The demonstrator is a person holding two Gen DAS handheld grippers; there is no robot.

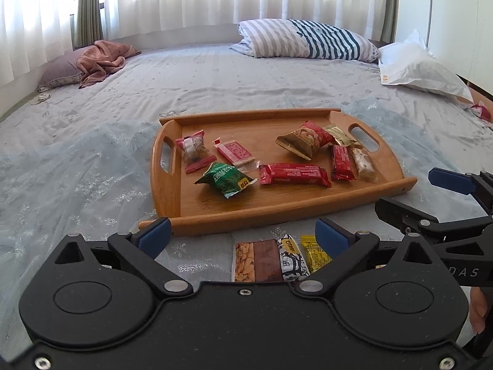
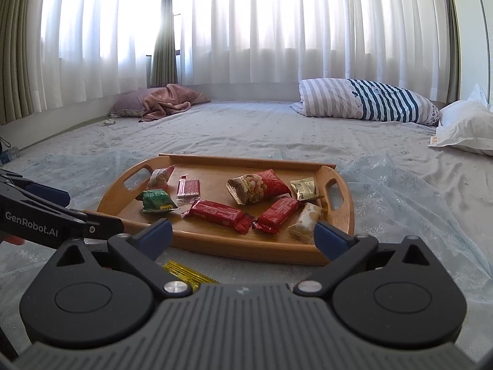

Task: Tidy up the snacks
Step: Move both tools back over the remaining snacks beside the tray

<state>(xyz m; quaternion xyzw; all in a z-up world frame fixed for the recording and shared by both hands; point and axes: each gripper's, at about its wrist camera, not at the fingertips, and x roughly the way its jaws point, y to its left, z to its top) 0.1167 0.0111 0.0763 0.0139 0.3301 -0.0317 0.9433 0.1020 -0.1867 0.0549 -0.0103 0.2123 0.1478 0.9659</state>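
A wooden tray sits on the bed and holds several snack packets: a green bag, a long red bar, a peanut bag, a small red bar. Several snacks lie in a row on the sheet in front of the tray: a peanut bar, a black-and-white packet, a yellow packet. My left gripper is open and empty above that row. My right gripper is open and empty before the tray.
The bed has a grey patterned sheet. A striped pillow and a white pillow lie at the far right, a pink blanket at the far left. Curtains hang behind. A small red packet lies at the right edge.
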